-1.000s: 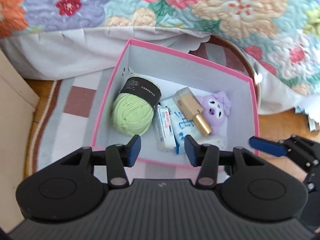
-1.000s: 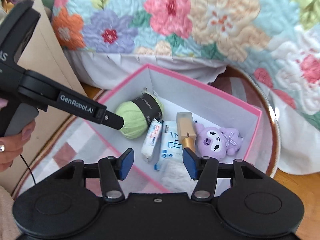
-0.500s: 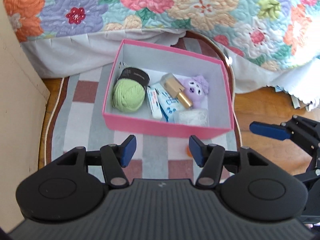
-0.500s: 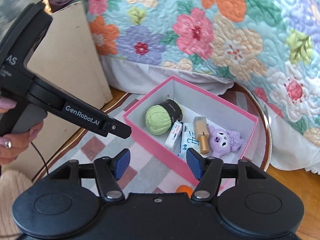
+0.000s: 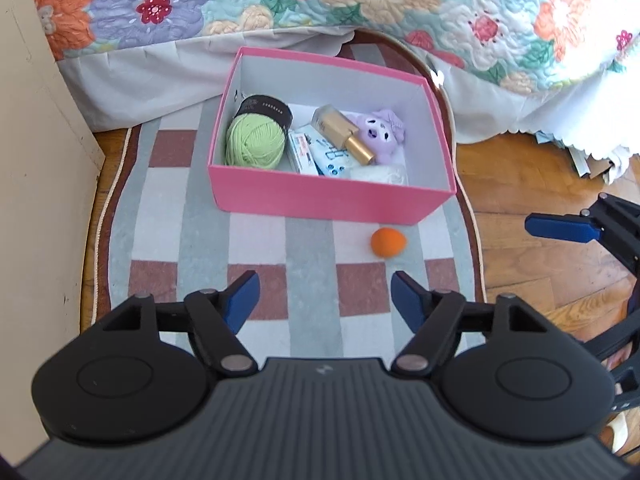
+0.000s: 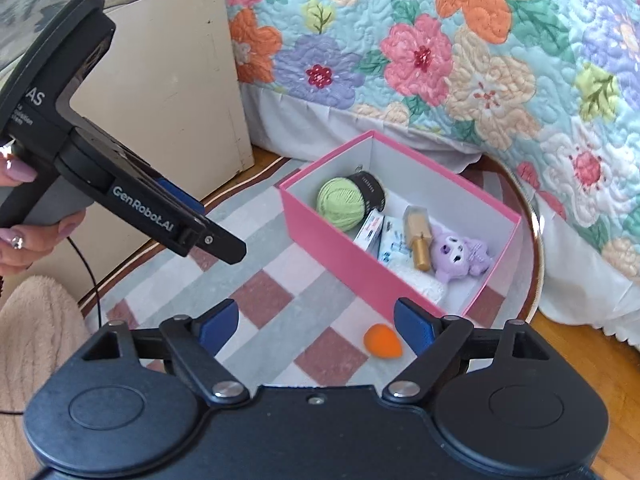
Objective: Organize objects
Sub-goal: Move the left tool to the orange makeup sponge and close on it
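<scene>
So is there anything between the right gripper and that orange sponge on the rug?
Nothing visible. The orange sponge lies alone on the rug, just ahead of the opening, empty right gripper.

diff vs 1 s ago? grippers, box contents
Both grippers pulled back and up from the pink box, which now looks smaller, and the orange sponge on the rug has come into view. The left gripper and right gripper are opening, nothing between the fingers. Nothing was picked up or let go. Box contents unchanged: green yarn, gold bottle, purple plush.
</scene>
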The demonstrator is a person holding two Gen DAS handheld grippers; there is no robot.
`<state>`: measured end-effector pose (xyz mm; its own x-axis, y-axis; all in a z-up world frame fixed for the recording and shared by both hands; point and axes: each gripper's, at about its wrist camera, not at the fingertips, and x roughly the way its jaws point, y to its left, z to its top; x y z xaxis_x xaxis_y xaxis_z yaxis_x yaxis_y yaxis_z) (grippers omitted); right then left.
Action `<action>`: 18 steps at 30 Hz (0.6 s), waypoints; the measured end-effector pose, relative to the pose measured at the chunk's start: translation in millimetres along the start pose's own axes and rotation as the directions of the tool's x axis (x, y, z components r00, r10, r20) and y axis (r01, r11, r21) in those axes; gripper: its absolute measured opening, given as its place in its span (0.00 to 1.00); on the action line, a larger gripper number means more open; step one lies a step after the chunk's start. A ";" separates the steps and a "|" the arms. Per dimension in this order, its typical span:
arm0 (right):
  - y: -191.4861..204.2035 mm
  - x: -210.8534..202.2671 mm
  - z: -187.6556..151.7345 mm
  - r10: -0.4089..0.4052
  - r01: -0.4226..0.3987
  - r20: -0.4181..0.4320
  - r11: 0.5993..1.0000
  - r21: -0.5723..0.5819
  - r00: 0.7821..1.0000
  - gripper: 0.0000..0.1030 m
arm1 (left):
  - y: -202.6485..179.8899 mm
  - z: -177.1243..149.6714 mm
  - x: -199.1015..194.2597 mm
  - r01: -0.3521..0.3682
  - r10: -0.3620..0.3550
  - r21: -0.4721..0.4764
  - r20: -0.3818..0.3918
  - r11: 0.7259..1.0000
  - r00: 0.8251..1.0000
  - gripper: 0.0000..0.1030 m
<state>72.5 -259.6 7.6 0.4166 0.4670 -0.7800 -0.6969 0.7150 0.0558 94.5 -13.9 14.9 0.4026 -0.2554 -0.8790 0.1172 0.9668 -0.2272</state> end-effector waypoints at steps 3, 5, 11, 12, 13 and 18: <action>-0.9 3.5 -10.2 -0.009 0.009 0.009 1.000 0.012 1.000 0.86 | -0.6 -7.1 7.5 0.014 -0.014 -0.006 -0.009 1.000 1.000 0.73; -1.6 9.3 -17.1 -0.032 0.032 0.009 0.999 0.013 0.999 0.85 | -1.1 -11.2 16.3 0.029 -0.030 -0.010 -0.024 1.000 0.999 0.75; -12.0 40.1 -43.7 -0.071 0.072 -0.028 0.997 0.040 0.997 0.85 | 1.1 -17.7 48.4 0.046 -0.049 -0.038 -0.059 0.998 0.997 0.81; -15.0 45.3 -48.1 -0.066 0.068 -0.029 0.996 0.057 0.997 0.85 | 1.4 -18.3 53.6 0.051 -0.054 -0.042 -0.061 0.998 0.997 0.82; -17.4 50.4 -52.7 -0.065 0.066 -0.026 0.995 0.077 0.998 0.85 | 1.4 -19.2 59.0 0.057 -0.059 -0.041 -0.063 0.998 0.996 0.83; -24.9 73.7 -70.5 -0.116 0.114 0.010 0.989 0.096 0.993 0.85 | -1.1 -24.0 83.1 0.041 -0.041 0.001 -0.062 0.999 0.997 0.83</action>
<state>79.4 -279.7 -95.2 0.5007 0.3863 -0.7746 -0.5855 0.8103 0.0256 106.1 -36.0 -68.0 0.3404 -0.2935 -0.8933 0.1342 0.9555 -0.2628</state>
